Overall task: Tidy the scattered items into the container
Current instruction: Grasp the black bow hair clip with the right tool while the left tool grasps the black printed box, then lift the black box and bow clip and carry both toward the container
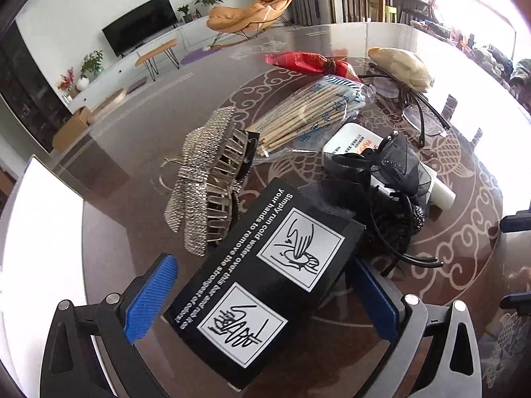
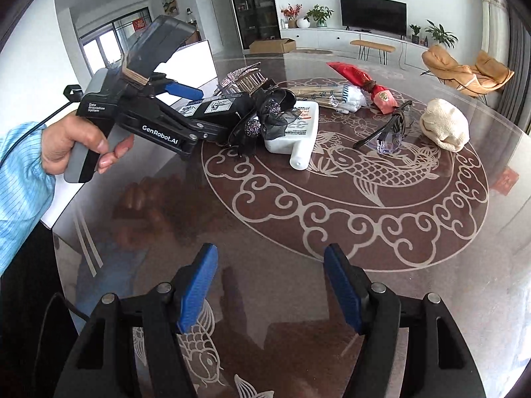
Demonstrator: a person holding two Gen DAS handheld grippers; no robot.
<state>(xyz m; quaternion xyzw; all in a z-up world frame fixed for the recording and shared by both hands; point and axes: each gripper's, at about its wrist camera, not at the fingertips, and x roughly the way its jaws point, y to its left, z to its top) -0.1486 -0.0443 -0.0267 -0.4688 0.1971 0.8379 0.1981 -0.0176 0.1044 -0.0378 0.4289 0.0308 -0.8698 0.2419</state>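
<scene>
The left gripper [image 1: 262, 298] is clamped on a black box [image 1: 262, 285] printed with white instruction panels; the box sits diagonally between the blue pads [image 1: 151, 295], with the far pad pressed against its right edge. In the right wrist view the same gripper is seen in a person's hand [image 2: 76, 146], blue sleeve [image 2: 20, 185] behind it, pointing steeply down toward the heap of items.

The right gripper [image 2: 270, 288] stands with jaws apart and nothing between them, over bare glass.

Directly ahead of the held box lie a rhinestone hair claw [image 1: 202, 182] on its left and a black bow headband [image 1: 388, 192] on its right, the headband touching the box's far corner and lying over a white tube [image 2: 295, 129]. Beyond these sit a clear bag of wooden sticks [image 1: 308, 116], a red packet [image 2: 361, 83], a pair of glasses [image 2: 388, 129] and a cream knitted item [image 2: 444, 126], all grouped close together on the far half of the table [image 2: 332, 232].

The near half of the glass table, with its carp and cloud pattern, is open, and the right gripper has free room there. A white container [image 1: 43, 219] stands at the table's left edge, beside the left gripper and well apart from the right one. The table rim curves away behind the heap.
</scene>
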